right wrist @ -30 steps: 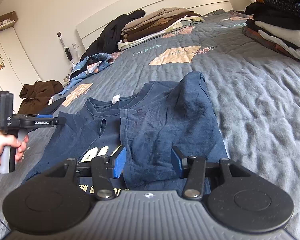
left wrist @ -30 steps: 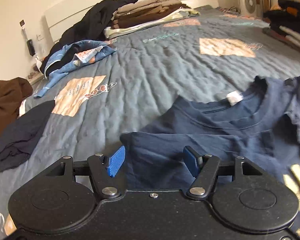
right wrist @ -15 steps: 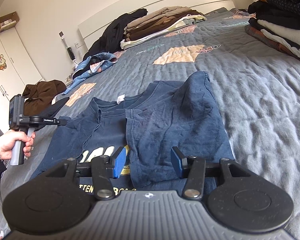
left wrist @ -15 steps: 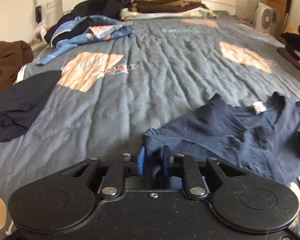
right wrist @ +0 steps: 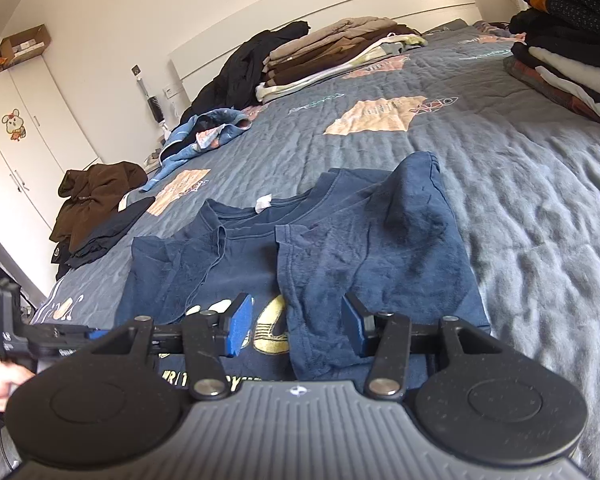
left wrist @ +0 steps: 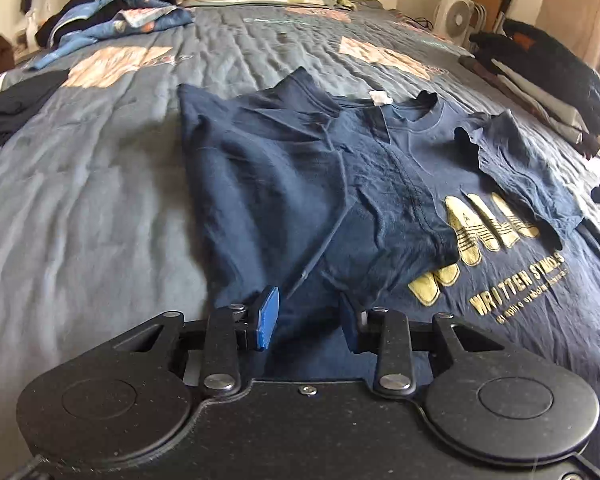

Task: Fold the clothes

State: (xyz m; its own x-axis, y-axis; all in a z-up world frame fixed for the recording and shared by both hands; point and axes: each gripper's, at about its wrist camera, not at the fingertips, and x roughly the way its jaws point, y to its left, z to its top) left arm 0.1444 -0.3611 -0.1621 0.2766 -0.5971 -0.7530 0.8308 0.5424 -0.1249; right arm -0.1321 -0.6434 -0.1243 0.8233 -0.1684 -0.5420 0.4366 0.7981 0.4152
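A soft navy T-shirt (left wrist: 300, 184) with gold lettering is spread on a quilted grey bedspread (right wrist: 540, 200), both side panels folded inward. The jaws of the left gripper (left wrist: 308, 314) and right gripper (right wrist: 298, 322) are held spread over its hem, gripping nothing. Two folded stacks are seen: one (right wrist: 340, 52) by the white headboard, one (right wrist: 572, 44) at the bed's edge.

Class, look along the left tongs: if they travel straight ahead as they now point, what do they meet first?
Probably the navy T-shirt: the open left tongs point along its folded-over left side. Their height above the cloth is unclear.
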